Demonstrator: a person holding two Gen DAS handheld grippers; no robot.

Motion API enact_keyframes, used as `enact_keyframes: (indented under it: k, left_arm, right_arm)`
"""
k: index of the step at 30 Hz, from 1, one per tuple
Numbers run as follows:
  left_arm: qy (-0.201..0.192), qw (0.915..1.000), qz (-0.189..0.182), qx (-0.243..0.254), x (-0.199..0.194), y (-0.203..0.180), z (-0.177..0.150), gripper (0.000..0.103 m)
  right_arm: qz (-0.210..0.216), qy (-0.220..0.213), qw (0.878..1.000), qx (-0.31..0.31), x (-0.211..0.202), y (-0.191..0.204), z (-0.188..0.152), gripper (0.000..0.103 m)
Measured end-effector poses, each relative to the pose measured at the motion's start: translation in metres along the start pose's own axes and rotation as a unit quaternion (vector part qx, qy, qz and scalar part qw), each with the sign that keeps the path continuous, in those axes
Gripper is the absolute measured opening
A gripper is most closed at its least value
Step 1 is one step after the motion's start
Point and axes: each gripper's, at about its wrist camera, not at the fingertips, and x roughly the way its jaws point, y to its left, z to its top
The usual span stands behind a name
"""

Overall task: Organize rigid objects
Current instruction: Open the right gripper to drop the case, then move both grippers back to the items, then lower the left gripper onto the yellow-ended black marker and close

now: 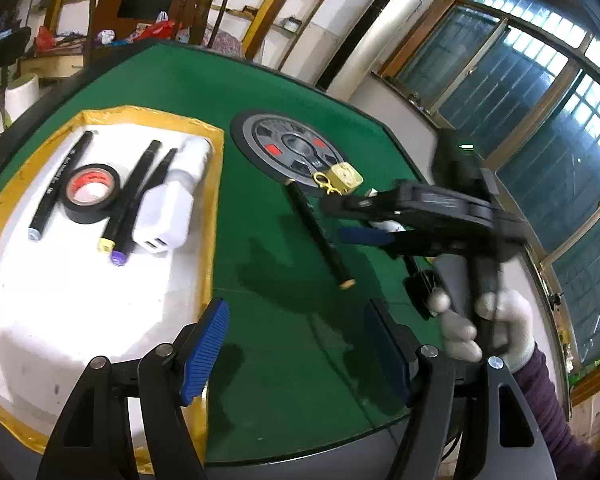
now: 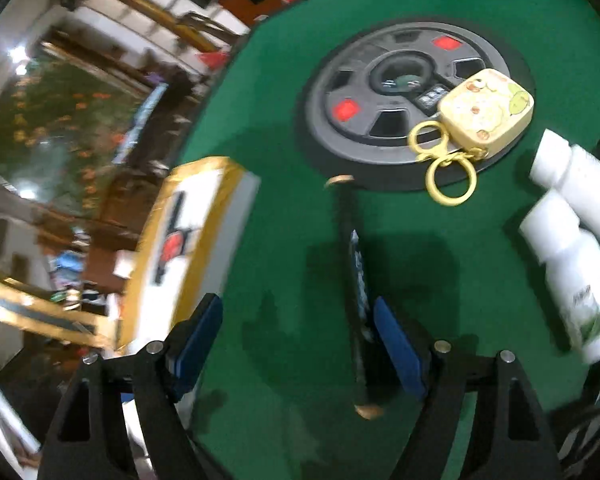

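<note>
A black marker (image 1: 320,236) lies on the green table (image 1: 260,160), and in the right wrist view this marker (image 2: 352,280) runs lengthwise between my right gripper's jaws, close beside the right pad (image 2: 396,344). My right gripper (image 2: 298,344) is open, and no pad presses on the marker. From the left wrist view, the right gripper (image 1: 340,220) hovers low at the marker's right side, held by a white-gloved hand (image 1: 480,320). My left gripper (image 1: 296,352) stands open and empty over the felt, beside the white tray (image 1: 100,320).
The yellow-rimmed tray holds several markers, a black tape roll (image 1: 92,194), a white charger (image 1: 164,216) and a white bottle (image 1: 192,160). A yellow keychain box (image 2: 486,110) rests on the round centre panel (image 2: 360,120). Two white bottles (image 2: 576,188) (image 2: 572,272) lie at the right.
</note>
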Motion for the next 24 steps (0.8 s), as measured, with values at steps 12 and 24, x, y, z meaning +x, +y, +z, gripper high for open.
enact_keyframes:
  k: [12,24]
  left_arm:
    - [0.047,0.9932,0.074,0.077,0.088,-0.063,0.032,0.073]
    - [0.026,0.9739,0.175,0.142,0.166,-0.065,0.056,0.035]
  right_arm:
    - [-0.176,-0.308,0.934,-0.047,-0.148,-0.023,-0.047,0.083]
    - [-0.161,-0.353,0.922,0.012,-0.178,-0.079,-0.067,0.086]
